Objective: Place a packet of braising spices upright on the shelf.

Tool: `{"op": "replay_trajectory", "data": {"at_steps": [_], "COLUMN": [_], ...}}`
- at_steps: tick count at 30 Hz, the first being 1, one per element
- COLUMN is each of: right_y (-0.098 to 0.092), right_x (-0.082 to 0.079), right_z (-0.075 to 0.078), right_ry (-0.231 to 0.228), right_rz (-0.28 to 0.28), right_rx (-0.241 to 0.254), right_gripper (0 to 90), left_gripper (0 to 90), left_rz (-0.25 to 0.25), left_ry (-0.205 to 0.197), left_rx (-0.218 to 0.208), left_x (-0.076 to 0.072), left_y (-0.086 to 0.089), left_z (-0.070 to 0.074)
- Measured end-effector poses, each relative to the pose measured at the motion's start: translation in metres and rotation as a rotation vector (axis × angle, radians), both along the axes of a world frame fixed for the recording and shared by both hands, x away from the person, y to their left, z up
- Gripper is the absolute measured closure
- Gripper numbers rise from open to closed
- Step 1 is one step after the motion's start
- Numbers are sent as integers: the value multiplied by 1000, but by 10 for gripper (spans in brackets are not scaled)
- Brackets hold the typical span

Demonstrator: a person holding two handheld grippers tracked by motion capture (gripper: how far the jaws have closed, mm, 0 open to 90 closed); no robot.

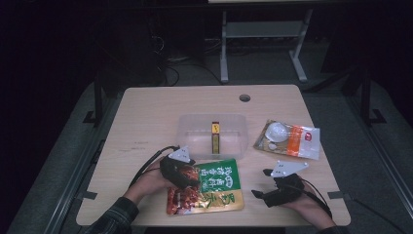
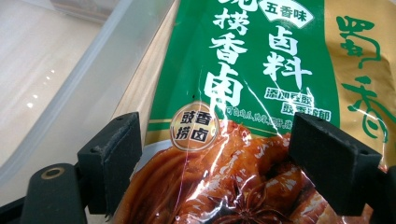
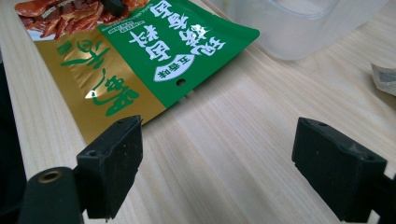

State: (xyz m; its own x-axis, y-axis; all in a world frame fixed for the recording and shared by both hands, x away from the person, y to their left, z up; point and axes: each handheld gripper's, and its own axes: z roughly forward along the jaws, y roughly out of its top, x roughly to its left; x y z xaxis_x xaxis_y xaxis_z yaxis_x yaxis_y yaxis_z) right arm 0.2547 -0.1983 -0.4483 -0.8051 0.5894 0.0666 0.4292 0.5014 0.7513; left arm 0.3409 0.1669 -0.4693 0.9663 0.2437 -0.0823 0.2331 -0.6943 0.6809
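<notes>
I am hovering my left tongs (image 2: pixel 212 154) with jaws wide apart right over the green and gold spice packet (image 1: pixel 209 187), lying flat beside the clear bin (image 1: pixel 234 141); I should be sliding one jaw under its edge before squeezing. My right tongs (image 1: pixel 263 192) are waiting open, gripping nothing, over bare pale wooden table (image 3: pixel 261 140), with the dark room beyond.

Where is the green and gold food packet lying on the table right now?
In the high view, the food packet lies flat near the table's front edge, just in front of the clear plastic box, with the left hand-held gripper over its left part.
</notes>
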Motion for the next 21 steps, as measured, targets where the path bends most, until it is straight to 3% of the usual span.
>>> {"op": "replay_trajectory", "data": {"at_steps": [8, 13, 21], "right_y": [0, 1, 4], "right_x": [1, 1, 3], "right_z": [0, 0, 0], "right_ry": [-3, -2, 2], "right_rz": [4, 4, 7], "right_rx": [1, 1, 2], "right_gripper": [156, 157, 156], "left_gripper": [282, 436, 733], "left_rz": [-8, -37, -17], "left_ry": [-22, -47, -56], "left_rx": [22, 46, 58], "left_x": [-12, -19, -20], "left_y": [-2, -5, -5], "left_z": [3, 6, 8]}}
